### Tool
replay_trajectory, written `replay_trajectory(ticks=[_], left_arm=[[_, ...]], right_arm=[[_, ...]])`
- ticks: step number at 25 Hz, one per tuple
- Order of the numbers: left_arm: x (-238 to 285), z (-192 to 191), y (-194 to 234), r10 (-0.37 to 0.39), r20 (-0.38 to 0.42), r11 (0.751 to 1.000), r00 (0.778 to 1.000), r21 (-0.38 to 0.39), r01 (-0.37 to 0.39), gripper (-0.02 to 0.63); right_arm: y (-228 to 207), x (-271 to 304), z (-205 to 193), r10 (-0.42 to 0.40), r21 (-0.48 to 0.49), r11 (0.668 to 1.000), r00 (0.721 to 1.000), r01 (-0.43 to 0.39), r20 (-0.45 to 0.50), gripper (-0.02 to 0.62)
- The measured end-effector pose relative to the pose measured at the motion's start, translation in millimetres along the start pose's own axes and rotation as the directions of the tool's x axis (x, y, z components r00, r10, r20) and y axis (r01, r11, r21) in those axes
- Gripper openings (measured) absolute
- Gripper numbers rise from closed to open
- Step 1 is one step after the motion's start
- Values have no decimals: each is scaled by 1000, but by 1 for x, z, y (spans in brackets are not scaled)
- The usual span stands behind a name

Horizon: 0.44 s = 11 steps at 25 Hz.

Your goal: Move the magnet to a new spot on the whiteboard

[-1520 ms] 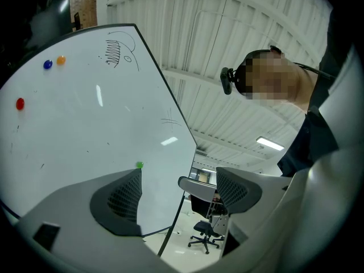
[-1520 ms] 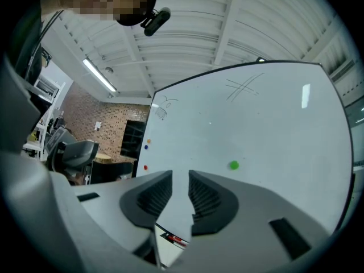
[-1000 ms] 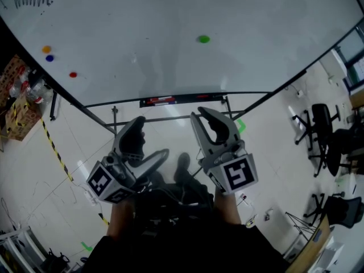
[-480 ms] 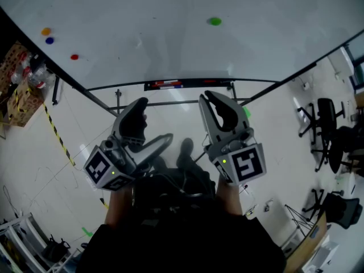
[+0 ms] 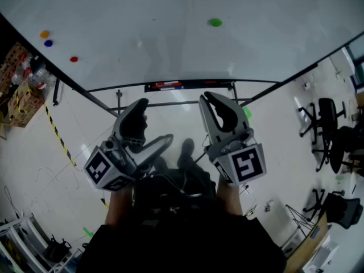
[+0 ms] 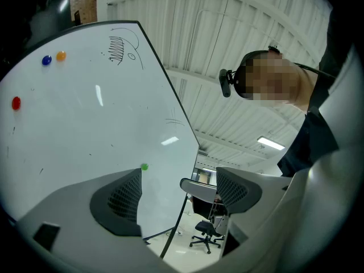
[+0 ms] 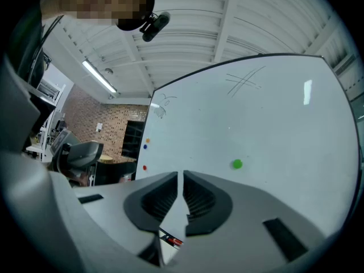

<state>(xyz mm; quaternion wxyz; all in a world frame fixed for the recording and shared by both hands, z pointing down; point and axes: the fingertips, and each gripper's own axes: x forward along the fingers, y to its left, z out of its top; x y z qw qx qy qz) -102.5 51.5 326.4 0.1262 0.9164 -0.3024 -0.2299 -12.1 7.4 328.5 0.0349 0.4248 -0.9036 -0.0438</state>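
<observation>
Green magnet sits alone high on the whiteboard, right of centre in the head view and well apart from both grippers; nothing touches it. It is a small round disc, bright green and flat against the white surface, and it looks easy to pinch by its rim, though its thickness is too small to judge. What has just changed is at the right gripper: its fingers have just been closing and now meet, with only a thin slit between the ribbed pads and nothing caught in them. In the right gripper view the magnet lies above and to the right of those closed tips, so the closure was an empty one, not a grasp. By that reading the move has not begun, and the fingers would have to part again before they could take the disc. The left gripper hangs back with its fingers spread wide and empty. Farther off, an orange magnet, a blue magnet and a red magnet cluster near the board's left edge, and a marker tray runs along its lower rail.
</observation>
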Motion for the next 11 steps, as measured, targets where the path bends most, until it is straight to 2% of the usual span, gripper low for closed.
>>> replay_trajectory(ticks=[11], left_arm=[[3, -1, 9, 10, -2, 1000, 1000, -4, -10, 405]], right_arm=[[-5, 8, -4, 8, 1, 1000, 1000, -8, -8, 57]])
